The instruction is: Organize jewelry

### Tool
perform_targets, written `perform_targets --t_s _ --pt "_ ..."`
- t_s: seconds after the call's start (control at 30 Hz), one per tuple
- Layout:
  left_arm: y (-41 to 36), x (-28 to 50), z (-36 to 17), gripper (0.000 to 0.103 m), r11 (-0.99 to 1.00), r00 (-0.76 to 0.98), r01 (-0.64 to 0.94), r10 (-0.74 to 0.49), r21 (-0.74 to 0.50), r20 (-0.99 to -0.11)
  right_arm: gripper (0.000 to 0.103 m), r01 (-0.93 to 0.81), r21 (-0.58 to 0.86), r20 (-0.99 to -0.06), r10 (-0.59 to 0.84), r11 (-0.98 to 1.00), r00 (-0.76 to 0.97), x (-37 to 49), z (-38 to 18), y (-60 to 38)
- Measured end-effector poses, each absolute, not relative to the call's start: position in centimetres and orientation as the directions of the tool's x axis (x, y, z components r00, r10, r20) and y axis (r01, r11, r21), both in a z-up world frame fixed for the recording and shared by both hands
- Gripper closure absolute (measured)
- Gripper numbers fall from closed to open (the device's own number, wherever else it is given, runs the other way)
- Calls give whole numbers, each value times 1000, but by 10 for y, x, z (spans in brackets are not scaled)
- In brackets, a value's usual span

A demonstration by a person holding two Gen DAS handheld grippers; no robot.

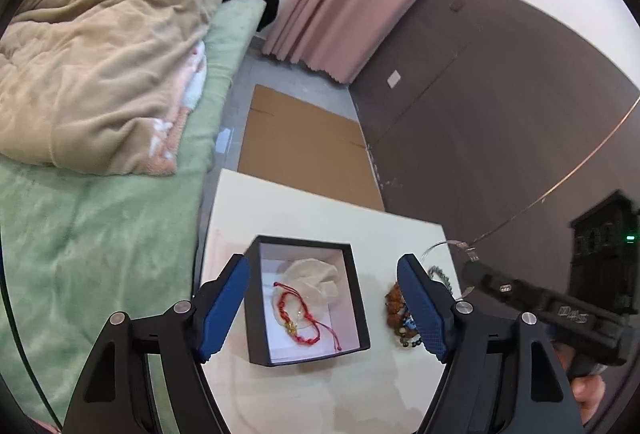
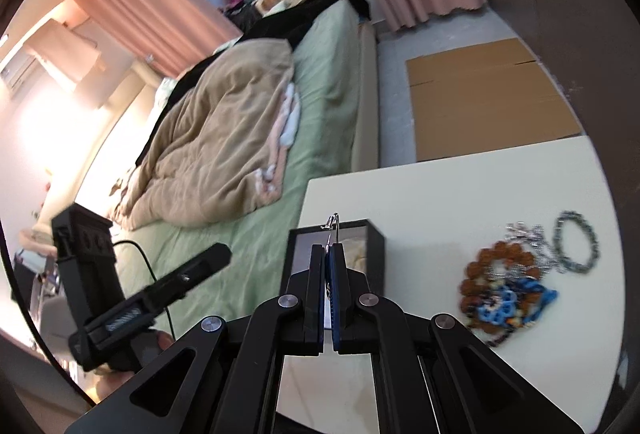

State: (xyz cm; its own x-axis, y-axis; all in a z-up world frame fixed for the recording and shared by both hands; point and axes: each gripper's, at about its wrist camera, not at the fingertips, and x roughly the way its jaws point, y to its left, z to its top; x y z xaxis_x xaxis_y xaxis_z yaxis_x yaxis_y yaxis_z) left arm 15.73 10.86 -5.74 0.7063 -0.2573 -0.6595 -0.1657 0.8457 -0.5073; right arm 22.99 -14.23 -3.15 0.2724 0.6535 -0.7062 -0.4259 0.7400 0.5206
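A black open box (image 1: 306, 357) stands on the white table (image 1: 320, 209). Inside it lie a red cord bracelet (image 1: 298, 314) and a cream pouch (image 1: 314, 272). My left gripper (image 1: 322, 260) hangs open above the box, its blue pads (image 1: 224, 310) straddling it and touching nothing. To the right of the box lies a pile of beaded bracelets (image 2: 500, 294) beside a grey bead bracelet (image 2: 576, 242). My right gripper (image 2: 328, 248) is shut on a thin silver piece with a clasp (image 2: 334, 224), just in front of the box (image 2: 374, 246).
A bed with a green sheet (image 1: 100, 234) and a beige duvet (image 1: 100, 65) runs along the table's left side. Flat cardboard (image 1: 304, 141) lies on the floor beyond the table. A pink curtain (image 1: 340, 1) and a brown wall (image 1: 500, 93) stand behind.
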Motion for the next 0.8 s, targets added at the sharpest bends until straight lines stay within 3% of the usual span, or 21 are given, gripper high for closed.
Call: perform_targets --t_s 0.27,0.33,0.4,0.43,0.8 --pt "128 146 -57 26 842 710 -207 -220 -497 -669 95 -451 553 -706 682 700 192 233 -46 -102" --pt "129 142 -54 26 841 716 -207 -218 -499 -664 69 -428 578 -716 683 695 145 236 -58 -97" --pt "128 138 -50 26 853 723 -200 -203 -481 -661 49 -411 573 -721 674 709 158 235 -63 -101" --pt "127 138 -49 26 856 723 -198 -201 -477 -661 44 -409 567 -721 671 714 173 234 -63 -104" --pt "91 154 -48 25 874 694 -132 -255 -467 -673 39 -332 548 -712 637 767 296 225 -47 -189"
